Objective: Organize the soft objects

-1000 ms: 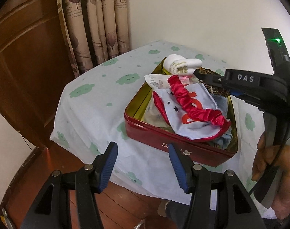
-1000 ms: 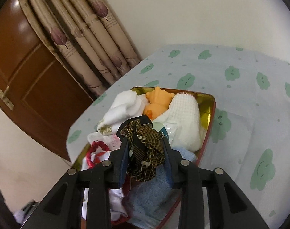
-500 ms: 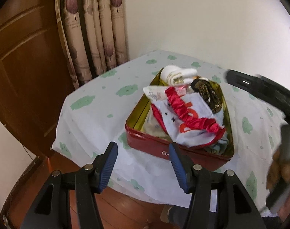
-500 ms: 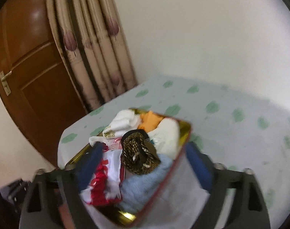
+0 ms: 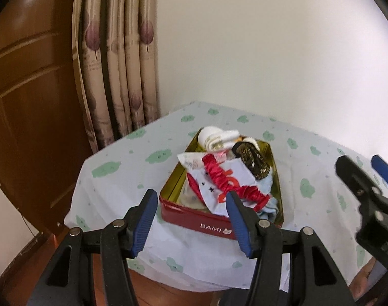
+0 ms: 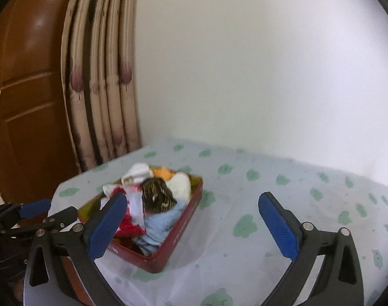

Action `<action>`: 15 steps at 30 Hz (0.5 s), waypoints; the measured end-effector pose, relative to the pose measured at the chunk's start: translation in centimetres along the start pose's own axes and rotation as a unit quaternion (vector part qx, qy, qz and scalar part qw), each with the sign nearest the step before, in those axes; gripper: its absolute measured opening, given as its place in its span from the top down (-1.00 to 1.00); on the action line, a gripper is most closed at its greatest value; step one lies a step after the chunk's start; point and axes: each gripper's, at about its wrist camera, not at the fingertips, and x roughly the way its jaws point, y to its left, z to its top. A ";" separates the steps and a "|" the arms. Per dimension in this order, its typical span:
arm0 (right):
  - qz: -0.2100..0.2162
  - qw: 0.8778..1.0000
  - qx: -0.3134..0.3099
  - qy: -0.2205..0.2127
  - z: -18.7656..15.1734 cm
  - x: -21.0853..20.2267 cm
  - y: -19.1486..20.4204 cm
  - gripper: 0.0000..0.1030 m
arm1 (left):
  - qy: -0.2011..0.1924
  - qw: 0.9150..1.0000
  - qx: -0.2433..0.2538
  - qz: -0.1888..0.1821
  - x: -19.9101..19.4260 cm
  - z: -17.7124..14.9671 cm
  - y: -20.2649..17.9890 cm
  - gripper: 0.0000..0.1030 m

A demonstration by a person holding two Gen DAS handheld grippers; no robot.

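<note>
The one red tin (image 5: 220, 225) sits on the cloud-print tabletop (image 6: 270, 229), heaped with soft things: brown patterned fabric (image 6: 157, 195), red scrunchie (image 5: 228, 181), white socks (image 5: 216, 137). It lies ahead of both grippers, long axis pointing away from the nearer left gripper (image 5: 191, 220); right gripper (image 6: 191, 227) is wide, both empty.
</note>
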 end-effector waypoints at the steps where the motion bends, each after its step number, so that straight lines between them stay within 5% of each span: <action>1: -0.002 1.000 -0.002 -0.011 0.1 -0.5 0.2 -0.98 | -0.007 1.000 0.000 -0.001 -0.3 0.0 0.0 -0.11; 8: 0.005 0.997 0.003 -0.075 -0.3 -3.8 1.2 -0.99 | -0.072 0.997 -0.002 0.007 -2.0 -0.5 1.1 -0.12; 15: -0.049 0.997 -0.011 -0.066 -0.6 -4.1 2.2 -0.99 | -0.060 0.998 0.014 0.001 -1.2 -0.9 1.7 -0.13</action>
